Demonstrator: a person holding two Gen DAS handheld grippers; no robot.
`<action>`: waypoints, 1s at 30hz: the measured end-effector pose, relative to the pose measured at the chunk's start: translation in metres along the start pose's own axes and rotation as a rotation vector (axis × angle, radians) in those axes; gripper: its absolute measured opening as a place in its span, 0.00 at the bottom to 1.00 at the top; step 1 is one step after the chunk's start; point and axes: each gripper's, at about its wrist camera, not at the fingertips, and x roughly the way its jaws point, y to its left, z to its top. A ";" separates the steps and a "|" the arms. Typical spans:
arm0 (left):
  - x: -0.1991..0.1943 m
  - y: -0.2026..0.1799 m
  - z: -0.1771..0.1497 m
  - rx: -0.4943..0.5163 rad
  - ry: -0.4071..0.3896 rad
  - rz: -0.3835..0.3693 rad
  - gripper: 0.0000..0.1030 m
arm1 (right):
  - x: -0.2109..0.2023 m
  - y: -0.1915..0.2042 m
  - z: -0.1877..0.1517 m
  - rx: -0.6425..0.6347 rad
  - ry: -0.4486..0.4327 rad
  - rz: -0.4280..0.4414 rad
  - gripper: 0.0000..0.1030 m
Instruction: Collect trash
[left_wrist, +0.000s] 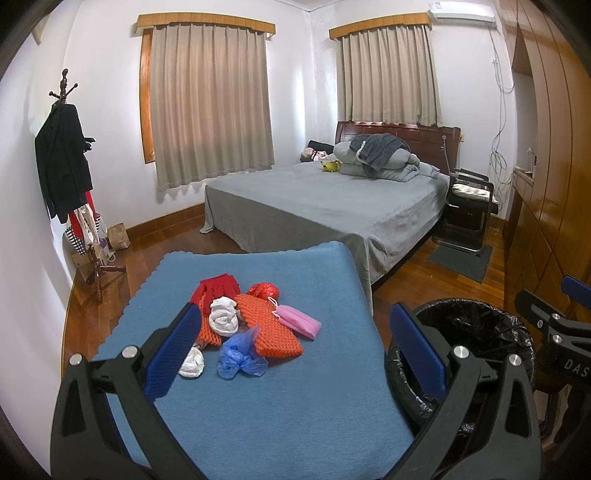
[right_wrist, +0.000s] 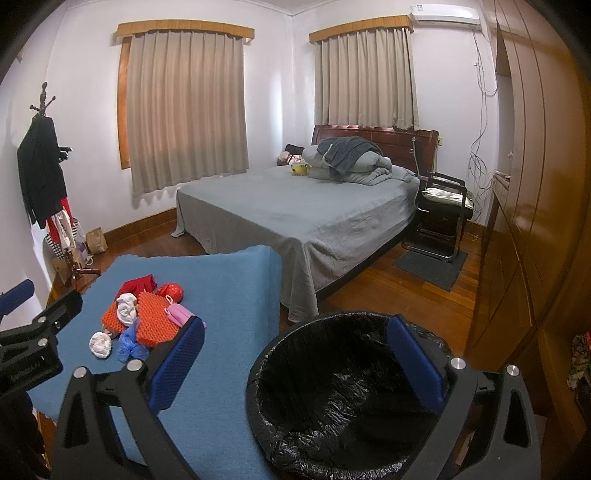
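Left gripper (left_wrist: 295, 354): jaws spread wide, nothing between the blue pads (left_wrist: 171, 354). It hangs above the near part of the blue cloth (left_wrist: 280, 413) that covers the table.

Right gripper (right_wrist: 295, 362): jaws likewise spread wide and empty. It hangs above the near rim of the trash bin (right_wrist: 343, 398), with its left pad over the cloth edge and its right pad over the bin mouth.

Trash pile: it lies on the far-left part of the blue cloth, well apart from both grippers. Contents:
- two orange foam nets (left_wrist: 269, 328), the largest items;
- a white crumpled wad (left_wrist: 223, 314) resting on the nets;
- a second white wad (left_wrist: 192, 363) at the near-left edge of the pile;
- a blue plastic bag (left_wrist: 240, 354), knotted, at the near side;
- a pink face mask (left_wrist: 297, 321) at the right side;
- a red plastic bag (left_wrist: 264, 290) and a red piece (left_wrist: 214, 288) at the far side.

Trash bin: lined with a black bag, standing just beside the right edge of the table. No item is visible inside it.

Beyond the table stands a bed (left_wrist: 325, 199) with grey sheets.
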 end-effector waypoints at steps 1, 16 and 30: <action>0.000 0.000 0.000 0.000 0.000 0.000 0.96 | 0.000 0.000 0.000 0.000 0.000 -0.001 0.94; 0.000 0.000 0.000 0.001 0.000 0.002 0.96 | 0.000 0.000 0.000 -0.001 0.003 -0.001 0.94; 0.000 0.012 -0.007 0.002 0.000 0.002 0.96 | 0.002 -0.003 -0.004 0.006 0.007 -0.004 0.94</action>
